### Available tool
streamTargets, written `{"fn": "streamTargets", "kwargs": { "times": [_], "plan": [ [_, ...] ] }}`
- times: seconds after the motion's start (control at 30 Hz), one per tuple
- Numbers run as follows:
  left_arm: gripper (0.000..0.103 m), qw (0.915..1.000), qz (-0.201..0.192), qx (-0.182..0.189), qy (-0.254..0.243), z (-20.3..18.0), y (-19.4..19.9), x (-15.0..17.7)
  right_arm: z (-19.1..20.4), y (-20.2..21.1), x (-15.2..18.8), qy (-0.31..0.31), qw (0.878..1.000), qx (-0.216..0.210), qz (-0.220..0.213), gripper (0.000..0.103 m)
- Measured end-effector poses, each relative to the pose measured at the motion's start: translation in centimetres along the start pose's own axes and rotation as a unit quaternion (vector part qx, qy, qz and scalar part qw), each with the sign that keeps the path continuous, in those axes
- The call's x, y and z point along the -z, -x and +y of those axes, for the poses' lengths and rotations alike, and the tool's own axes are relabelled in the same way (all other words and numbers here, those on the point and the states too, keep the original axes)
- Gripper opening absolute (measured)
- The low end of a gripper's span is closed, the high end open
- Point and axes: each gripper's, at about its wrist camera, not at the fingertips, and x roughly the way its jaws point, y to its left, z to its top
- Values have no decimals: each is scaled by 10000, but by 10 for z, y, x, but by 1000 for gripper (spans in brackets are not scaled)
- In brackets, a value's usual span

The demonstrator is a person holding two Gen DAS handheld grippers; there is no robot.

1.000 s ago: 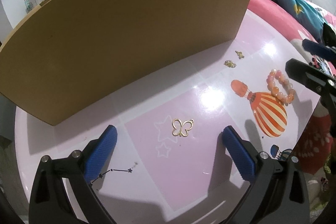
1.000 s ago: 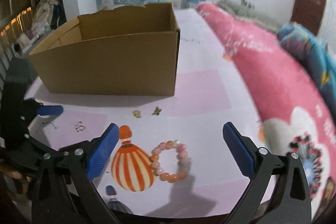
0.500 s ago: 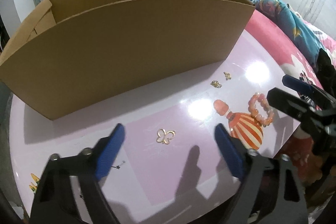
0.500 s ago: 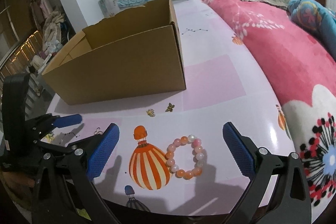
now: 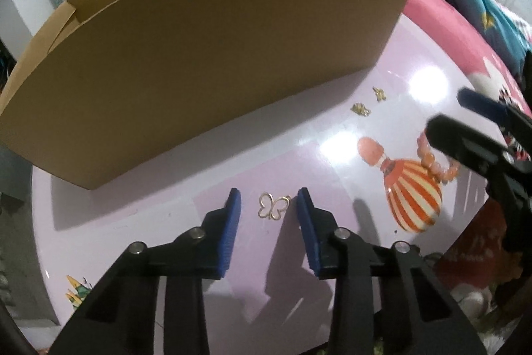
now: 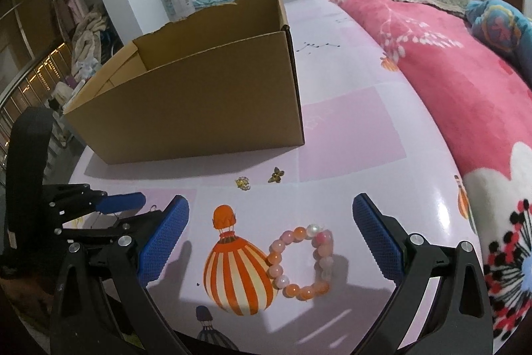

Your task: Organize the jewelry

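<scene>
Left gripper (image 5: 268, 203) closing round flat butterfly charm (image 5: 273, 205), pads not touching yet; we reckon they'll skid over it. Right gripper (image 6: 271, 233) wide open, empty, over bead bracelet (image 6: 302, 260).

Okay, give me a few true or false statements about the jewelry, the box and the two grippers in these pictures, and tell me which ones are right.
1. The gold butterfly charm lies on the table between the left gripper pads. True; the jaws are closing and do not yet press on it.
2. The bead bracelet is inside the cardboard box. False; it lies on the table, between the right gripper pads.
3. The right gripper is shut on the bracelet. False; its jaws stand wide open.
4. Two small gold charms lie in front of the box. True.
</scene>
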Motion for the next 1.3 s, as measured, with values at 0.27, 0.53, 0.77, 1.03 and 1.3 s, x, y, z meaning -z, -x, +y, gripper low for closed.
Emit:
{"fn": "streamTargets", "kwargs": {
  "times": [0.27,0.53,0.77,1.03,1.3],
  "plan": [
    [16,9986,98,91,-521,-19,-5,-10,-1,-5,0,-23,10000,-5,13,95],
    [15,9973,2,88,-723,-28,-8,-14,-7,-6,-1,-88,9999,59,5,95],
    [15,9971,-96,184,-730,-23,-4,-2,-11,-5,-4,-123,9998,121,-28,95],
    [15,9972,-349,162,-642,1,19,11,-7,-2,-5,28,9999,157,-37,95],
    [15,9983,-496,114,-302,18,24,18,5,-6,-9,344,9993,-116,49,80]
  ]
}}
